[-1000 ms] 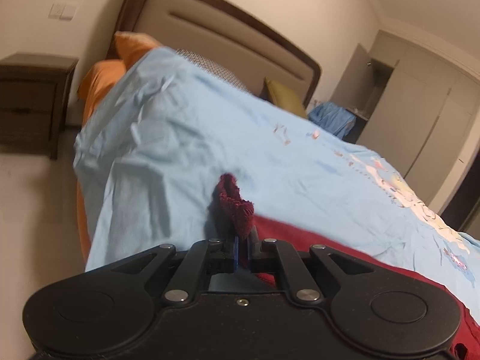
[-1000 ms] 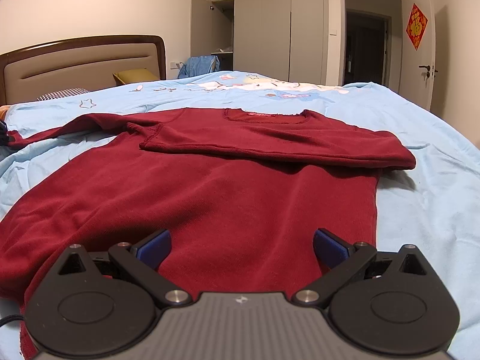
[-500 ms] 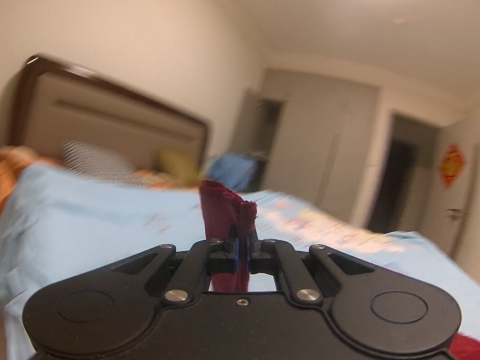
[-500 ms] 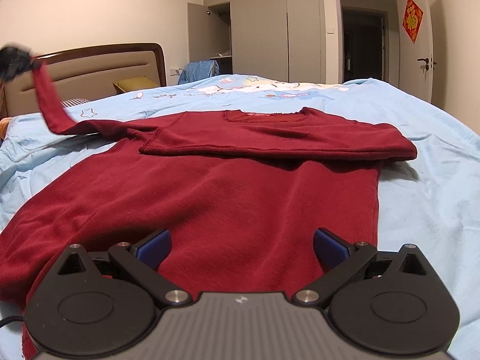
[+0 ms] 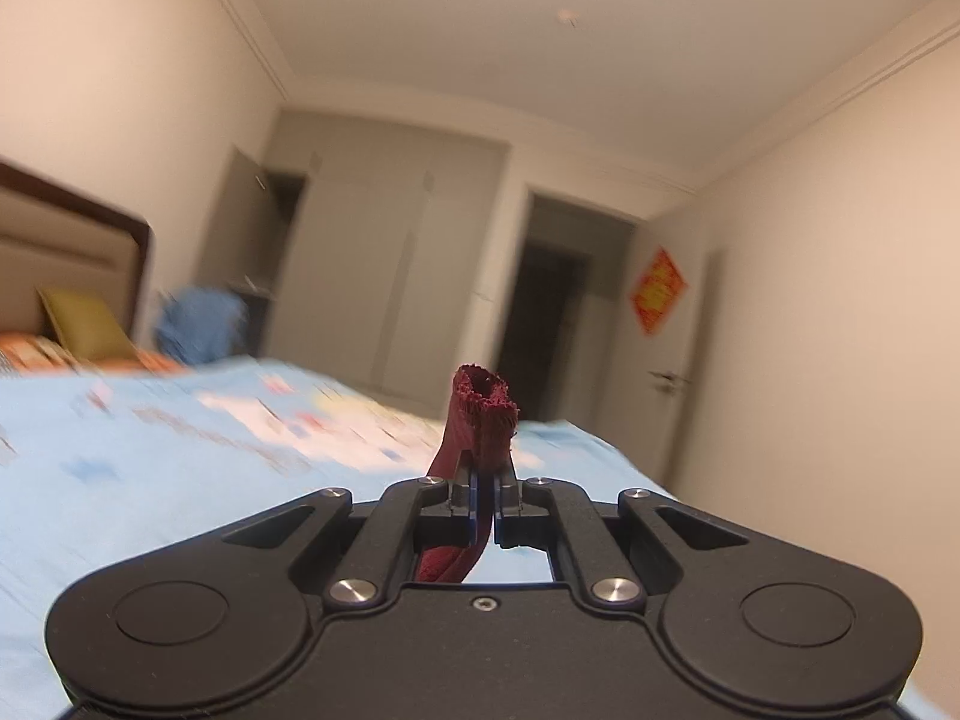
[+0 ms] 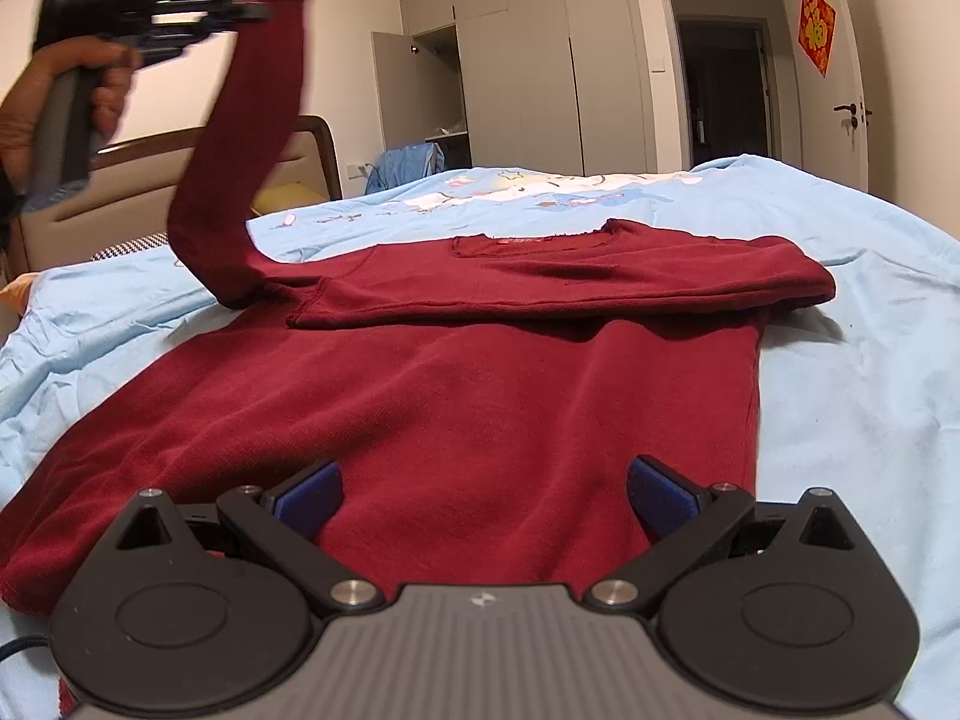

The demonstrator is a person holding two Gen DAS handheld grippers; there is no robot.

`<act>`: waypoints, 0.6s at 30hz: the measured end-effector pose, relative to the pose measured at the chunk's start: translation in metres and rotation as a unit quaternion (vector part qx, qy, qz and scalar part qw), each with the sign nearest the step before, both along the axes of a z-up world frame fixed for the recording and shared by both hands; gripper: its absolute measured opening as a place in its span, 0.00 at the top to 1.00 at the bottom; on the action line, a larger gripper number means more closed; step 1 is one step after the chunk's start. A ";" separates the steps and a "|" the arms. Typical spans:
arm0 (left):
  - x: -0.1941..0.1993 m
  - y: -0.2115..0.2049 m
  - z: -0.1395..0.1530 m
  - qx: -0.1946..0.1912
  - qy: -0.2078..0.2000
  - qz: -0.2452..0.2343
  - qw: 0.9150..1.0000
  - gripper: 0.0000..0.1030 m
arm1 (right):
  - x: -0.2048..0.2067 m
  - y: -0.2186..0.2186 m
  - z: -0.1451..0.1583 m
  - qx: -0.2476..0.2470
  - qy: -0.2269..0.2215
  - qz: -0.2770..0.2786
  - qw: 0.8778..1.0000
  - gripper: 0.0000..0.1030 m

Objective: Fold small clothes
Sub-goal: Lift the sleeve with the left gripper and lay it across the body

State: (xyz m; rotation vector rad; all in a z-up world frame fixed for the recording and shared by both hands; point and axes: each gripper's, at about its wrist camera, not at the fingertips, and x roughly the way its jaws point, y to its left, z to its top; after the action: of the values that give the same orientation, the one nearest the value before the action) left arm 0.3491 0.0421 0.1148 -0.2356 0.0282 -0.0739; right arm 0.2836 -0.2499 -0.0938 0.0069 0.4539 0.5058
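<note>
A dark red long-sleeved sweater lies spread flat on a bed covered by a light blue sheet with a cartoon print. One sleeve is folded across the chest, lying flat just below the neckline. The other sleeve is lifted high off the bed, rising in a curve from the shoulder.

The left gripper has its fingers pressed together on that raised sleeve's cuff; the ribbed cuff end stands up above the fingertips, its opening visible, and the rest of the sleeve hangs down behind them. From the right wrist view, the same gripper shows at upper left, held by a person's hand wrapped round the handle (the picture is blurred there).

The right gripper hovers low over the sweater's lower body, near the hem, with its blue-padded fingers spread wide apart and nothing between them. Whether they touch the fabric cannot be told.

Behind the bed are a padded headboard with a dark wooden frame, an olive-yellow pillow, pale wardrobe doors with one left ajar, an open dark doorway, and a red diamond-shaped decoration on the door.
</note>
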 end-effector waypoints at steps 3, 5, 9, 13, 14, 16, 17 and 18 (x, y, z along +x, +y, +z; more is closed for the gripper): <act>0.018 -0.028 -0.022 -0.011 0.026 -0.039 0.999 0.96 | -0.001 0.000 0.000 0.002 -0.002 0.000 1.000 0.00; 0.030 -0.045 -0.043 -0.012 0.050 -0.064 0.997 0.96 | -0.003 0.000 -0.001 0.003 -0.004 0.000 1.000 0.00; 0.054 -0.072 -0.085 -0.006 0.101 -0.100 0.990 0.97 | -0.005 -0.002 -0.002 0.008 -0.008 0.000 1.000 0.00; 0.070 -0.090 -0.115 0.005 0.143 -0.135 0.980 0.96 | -0.006 -0.003 -0.003 0.012 -0.011 0.001 1.000 0.00; 0.072 -0.091 -0.120 0.006 0.153 -0.143 0.978 0.96 | -0.006 -0.003 -0.003 0.012 -0.012 0.001 1.000 0.00; 0.079 -0.092 -0.126 0.007 0.170 -0.157 0.973 0.95 | -0.007 -0.003 -0.003 0.013 -0.013 0.001 1.000 0.00; 0.081 -0.091 -0.126 0.008 0.178 -0.162 0.971 0.92 | -0.008 -0.003 -0.003 0.013 -0.014 0.001 1.000 0.00; 0.083 -0.088 -0.128 0.008 0.185 -0.165 0.969 0.85 | -0.008 -0.003 -0.003 0.013 -0.014 0.001 1.000 0.00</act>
State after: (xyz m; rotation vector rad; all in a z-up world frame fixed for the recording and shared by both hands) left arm 0.4323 -0.0460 -0.0134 -0.2233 0.4401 -0.3602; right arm 0.2754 -0.2530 -0.0971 0.0249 0.4197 0.5139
